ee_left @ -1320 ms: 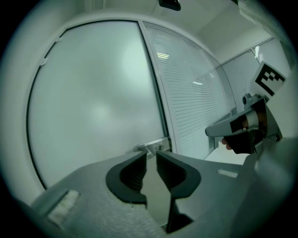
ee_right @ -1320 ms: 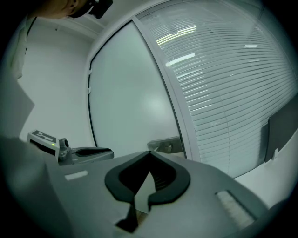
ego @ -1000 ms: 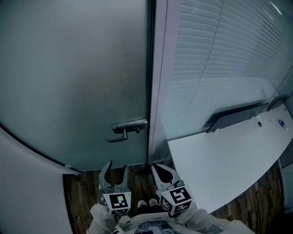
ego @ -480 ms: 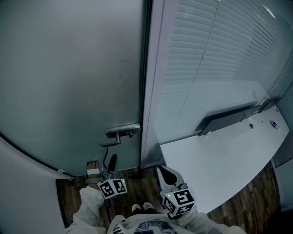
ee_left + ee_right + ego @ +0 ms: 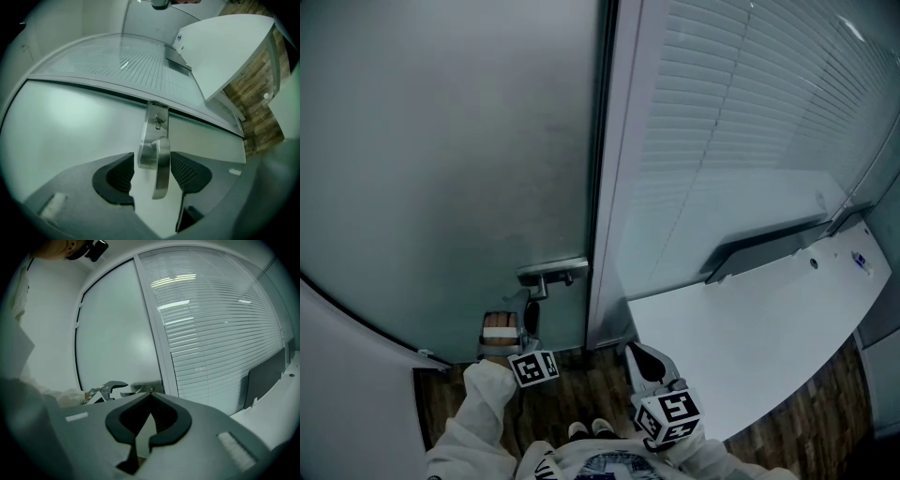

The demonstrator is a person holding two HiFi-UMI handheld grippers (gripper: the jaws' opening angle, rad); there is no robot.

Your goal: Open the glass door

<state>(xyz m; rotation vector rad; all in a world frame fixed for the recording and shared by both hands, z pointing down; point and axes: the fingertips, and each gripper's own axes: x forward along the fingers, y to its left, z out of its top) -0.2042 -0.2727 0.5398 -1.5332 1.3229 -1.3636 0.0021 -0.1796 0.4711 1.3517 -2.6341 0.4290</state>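
The frosted glass door stands closed, with its metal lever handle near the right edge. My left gripper is rolled onto its side just below the handle. In the left gripper view the lever lies between the jaws of the left gripper, which have just been opening; the pads do not press on it. My right gripper hangs lower, in front of the door frame, its jaws together on nothing. In the right gripper view, the right gripper points toward the handle.
A grey door frame separates the door from a glass partition with blinds. A white curved desk top juts out at the right. A white wall is at the left, wood floor below.
My left gripper has moved forward and left up to the door handle and rolled onto its side. The right gripper has drawn back a little.
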